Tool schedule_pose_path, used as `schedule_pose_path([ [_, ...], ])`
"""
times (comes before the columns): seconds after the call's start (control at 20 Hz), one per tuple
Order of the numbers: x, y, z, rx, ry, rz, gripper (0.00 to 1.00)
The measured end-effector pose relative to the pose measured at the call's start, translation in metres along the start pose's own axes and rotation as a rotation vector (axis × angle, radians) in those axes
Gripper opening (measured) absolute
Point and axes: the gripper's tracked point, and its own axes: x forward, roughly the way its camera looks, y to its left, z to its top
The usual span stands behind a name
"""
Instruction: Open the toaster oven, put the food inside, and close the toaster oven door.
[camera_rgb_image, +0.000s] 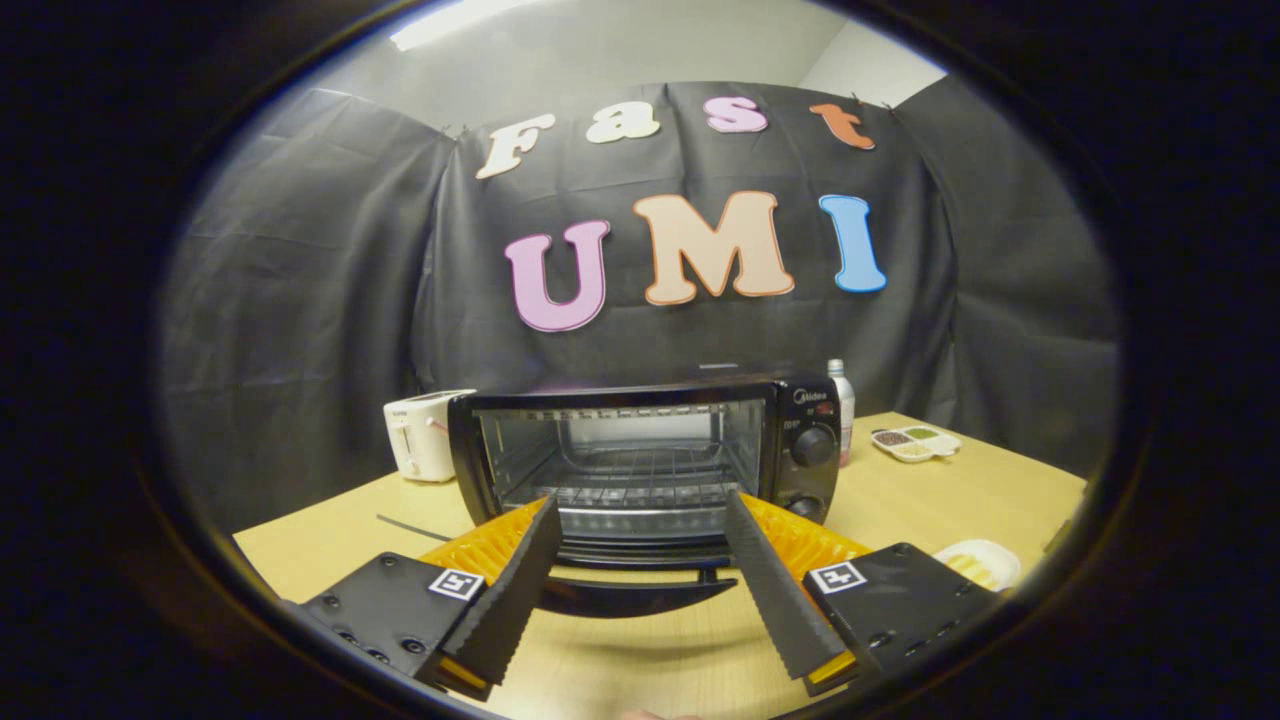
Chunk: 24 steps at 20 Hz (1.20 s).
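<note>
The black toaster oven (800, 420) stands on the wooden table (950, 500), straight ahead of my fingers. Its door (640, 552) hangs folded down toward me, its curved black handle (640, 597) lowest, and the wire rack (640, 470) inside is bare. My gripper (642, 503) is open and holds nothing; its ribbed black fingertips (520, 580) stand on either side of the lowered door, a little short of it. The food, pale yellow pieces on a small white plate (978, 563), lies on the table to the right, beside the right finger's mount.
A white pop-up toaster (422, 435) sits left of the oven. Behind the oven's right side stands a bottle with a white cap (843, 405), and a white divided dish of seasonings (915, 443) lies farther right. Black cloth walls close the booth behind the table.
</note>
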Motion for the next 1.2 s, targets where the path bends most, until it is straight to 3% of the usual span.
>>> schedule_pose_path([
  [0.45, -0.018, -0.003, -0.047, 0.002, 0.095, -0.017, 1.00],
  [0.75, -0.025, -0.006, -0.090, 0.039, 0.256, -0.011, 1.00],
  [1.2, -0.026, -0.009, -0.094, -0.031, 0.296, -0.001, 0.99],
])
